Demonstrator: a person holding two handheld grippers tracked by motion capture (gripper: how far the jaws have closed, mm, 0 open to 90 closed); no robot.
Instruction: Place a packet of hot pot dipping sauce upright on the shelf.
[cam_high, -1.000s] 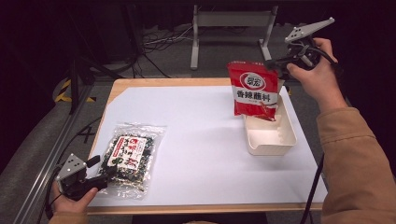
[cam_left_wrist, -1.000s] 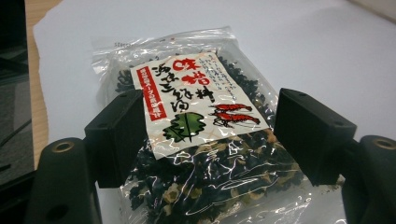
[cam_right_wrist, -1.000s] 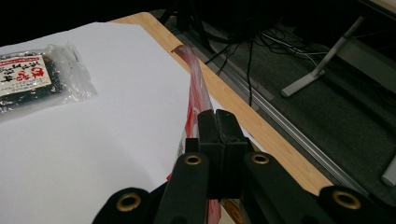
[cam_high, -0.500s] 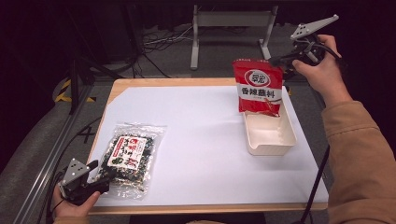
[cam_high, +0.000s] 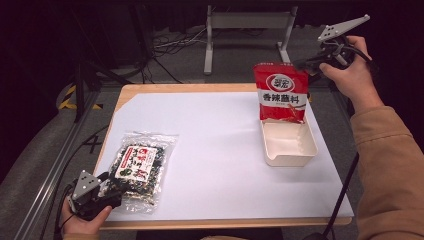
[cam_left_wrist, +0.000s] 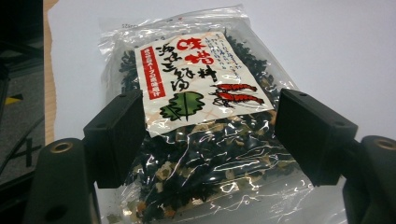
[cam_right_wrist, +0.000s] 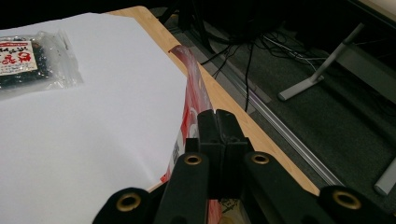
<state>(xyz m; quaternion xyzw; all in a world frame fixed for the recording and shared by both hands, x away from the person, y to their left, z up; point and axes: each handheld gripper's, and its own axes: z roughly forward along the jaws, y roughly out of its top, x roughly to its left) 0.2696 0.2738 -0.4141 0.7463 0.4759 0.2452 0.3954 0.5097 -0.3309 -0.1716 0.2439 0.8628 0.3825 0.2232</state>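
A red snack packet (cam_high: 281, 92) hangs upright over the far end of a cream tray (cam_high: 290, 145), its lower edge at the tray's rim. My right gripper (cam_high: 311, 64) is shut on the packet's top right corner; in the right gripper view the jaws pinch the thin red edge (cam_right_wrist: 194, 88). A clear seaweed bag (cam_high: 138, 167) with a white label lies flat at the table's front left. My left gripper (cam_high: 107, 192) stands open at the bag's near end, its jaws on either side of the bag (cam_left_wrist: 205, 121) in the left gripper view.
A white sheet (cam_high: 215, 145) covers the wooden table (cam_high: 130, 90). Beyond the far edge are a metal stand (cam_high: 247, 22) and cables on the dark floor. A sleeved forearm (cam_high: 390, 170) runs along the right side.
The right gripper has carried the red packet slightly right and back over the tray's far end. The left gripper has drawn back toward the table's front-left corner, at the seaweed bag's near end.
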